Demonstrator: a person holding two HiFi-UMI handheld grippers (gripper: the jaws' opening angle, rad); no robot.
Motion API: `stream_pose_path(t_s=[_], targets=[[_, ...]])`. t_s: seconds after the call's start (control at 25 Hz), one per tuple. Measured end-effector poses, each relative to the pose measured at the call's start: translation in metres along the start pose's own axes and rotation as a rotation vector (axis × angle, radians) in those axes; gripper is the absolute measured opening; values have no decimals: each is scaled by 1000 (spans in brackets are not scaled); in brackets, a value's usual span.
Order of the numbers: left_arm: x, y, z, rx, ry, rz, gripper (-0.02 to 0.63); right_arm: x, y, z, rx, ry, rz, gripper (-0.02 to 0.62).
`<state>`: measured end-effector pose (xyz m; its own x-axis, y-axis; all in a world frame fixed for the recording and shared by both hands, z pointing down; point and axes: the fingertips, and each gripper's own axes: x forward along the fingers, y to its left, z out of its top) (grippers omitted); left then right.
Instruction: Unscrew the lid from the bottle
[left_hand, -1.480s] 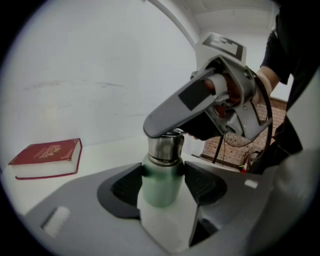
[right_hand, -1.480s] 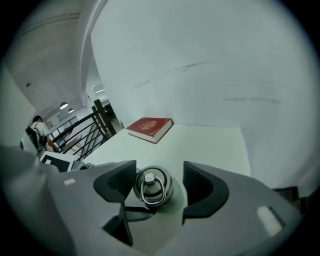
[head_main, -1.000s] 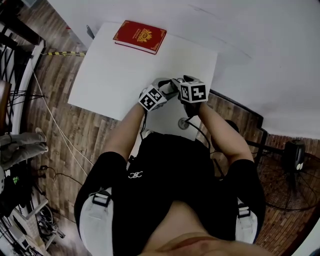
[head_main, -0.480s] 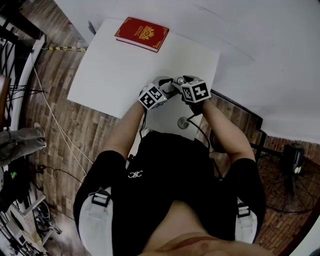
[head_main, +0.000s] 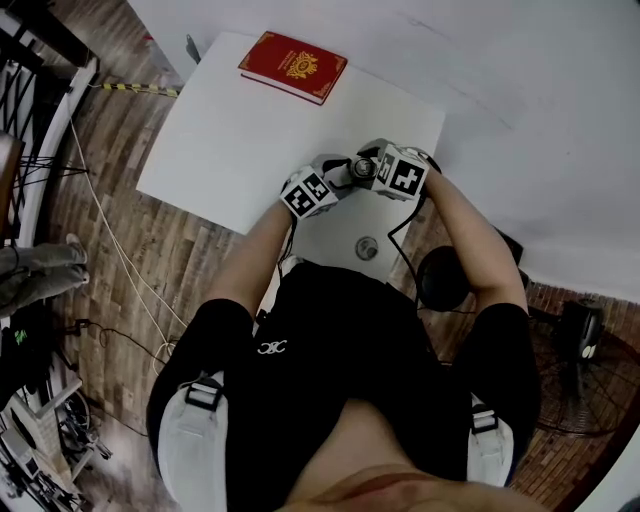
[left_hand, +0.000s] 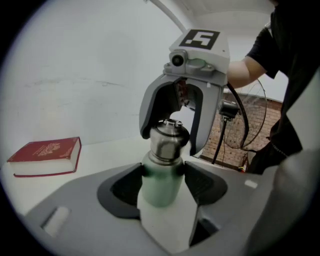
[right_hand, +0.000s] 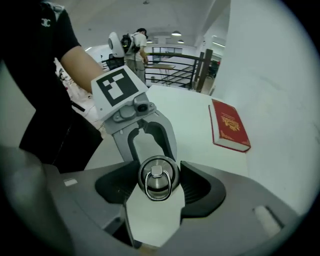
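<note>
A bottle (left_hand: 159, 175) with a pale green body stands tilted between the pads of my left gripper (left_hand: 160, 184), which is shut on its body. Its steel lid (left_hand: 169, 136) carries a ring handle (right_hand: 157, 184). My right gripper (right_hand: 159, 181) comes at the lid end-on, jaws wide on either side of it. Narrow gaps show beside the lid, so its pads do not press. In the head view both grippers meet near the table's front edge, left gripper (head_main: 332, 186) and right gripper (head_main: 372, 170), with the lid (head_main: 360, 169) between them.
A red book (head_main: 293, 67) lies at the far side of the white table (head_main: 230, 130). A small round fitting (head_main: 367, 247) sits near the table's front edge. A floor fan (head_main: 582, 330) stands to the right on the wood floor. A person stands far off (right_hand: 136, 46).
My right gripper has swung a little to the right and turned about the lid, its jaws wider now. The left gripper keeps its hold on the bottle.
</note>
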<state>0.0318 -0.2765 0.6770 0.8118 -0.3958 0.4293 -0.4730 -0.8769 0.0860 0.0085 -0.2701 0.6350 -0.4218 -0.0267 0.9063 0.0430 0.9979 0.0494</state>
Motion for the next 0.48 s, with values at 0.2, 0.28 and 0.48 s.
stream_pose_path(t_s=[0.2, 0.28, 0.48], targets=[[-1, 0, 0, -3, -2, 4, 318, -8, 4, 3, -62, -72, 108, 259], [-1, 0, 0, -7, -1, 7, 318, -11, 7, 6, -50, -94, 107, 259], [-1, 2, -3, -15, 4, 11, 319, -24, 11, 12, -22, -152, 72, 259]])
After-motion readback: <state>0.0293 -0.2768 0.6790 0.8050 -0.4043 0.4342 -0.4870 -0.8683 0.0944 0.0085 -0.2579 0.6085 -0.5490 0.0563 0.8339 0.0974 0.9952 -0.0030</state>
